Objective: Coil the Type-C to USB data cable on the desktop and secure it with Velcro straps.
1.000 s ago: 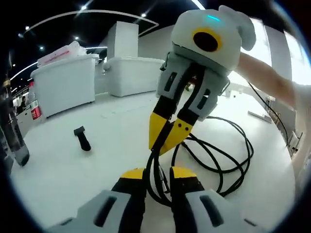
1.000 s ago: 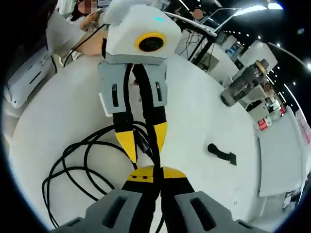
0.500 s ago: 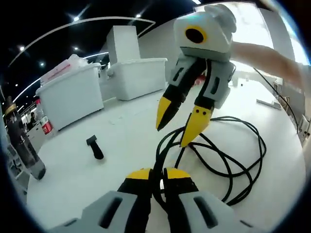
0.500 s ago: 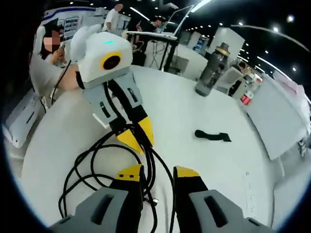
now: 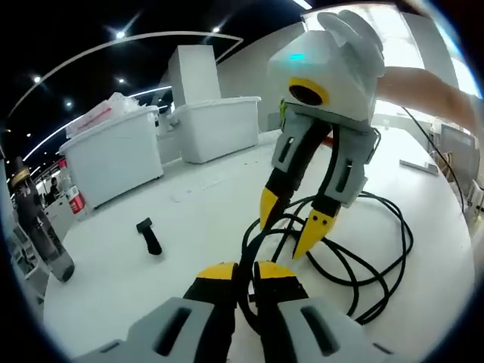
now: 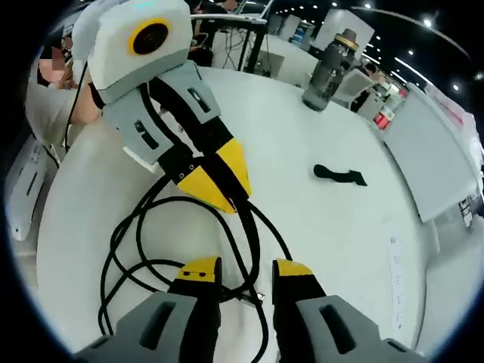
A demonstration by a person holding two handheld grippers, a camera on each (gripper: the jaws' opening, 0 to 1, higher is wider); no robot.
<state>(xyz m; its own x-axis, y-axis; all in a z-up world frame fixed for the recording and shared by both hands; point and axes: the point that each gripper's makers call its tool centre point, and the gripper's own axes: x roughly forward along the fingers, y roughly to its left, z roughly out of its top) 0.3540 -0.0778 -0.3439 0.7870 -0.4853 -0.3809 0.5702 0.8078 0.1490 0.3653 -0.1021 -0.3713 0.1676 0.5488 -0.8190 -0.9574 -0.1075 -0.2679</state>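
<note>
A black data cable (image 5: 245, 246) lies in loose loops on the white desktop (image 5: 113, 295). My left gripper (image 5: 246, 271) is shut on one strand of it at the bottom of the left gripper view. The right gripper (image 5: 291, 224) reaches in from the upper right, open, its yellow tips astride the loops. In the right gripper view my right gripper (image 6: 244, 268) stands open with the cable (image 6: 255, 238) running between its jaws, untouched. The left gripper (image 6: 236, 200) pinches the cable just beyond. A black Velcro strap (image 5: 149, 236) (image 6: 340, 175) lies apart on the desktop.
Two white bins (image 5: 113, 147) (image 5: 219, 125) stand at the back of the left gripper view. A grey bottle (image 6: 327, 60) stands on the far part of the desktop (image 6: 325, 227). A person's arm (image 5: 423, 87) holds the right gripper. People sit in the background.
The right gripper has opened and let go of the cable, pulled back, then come in low over the loops again. The left gripper has stayed shut on the cable.
</note>
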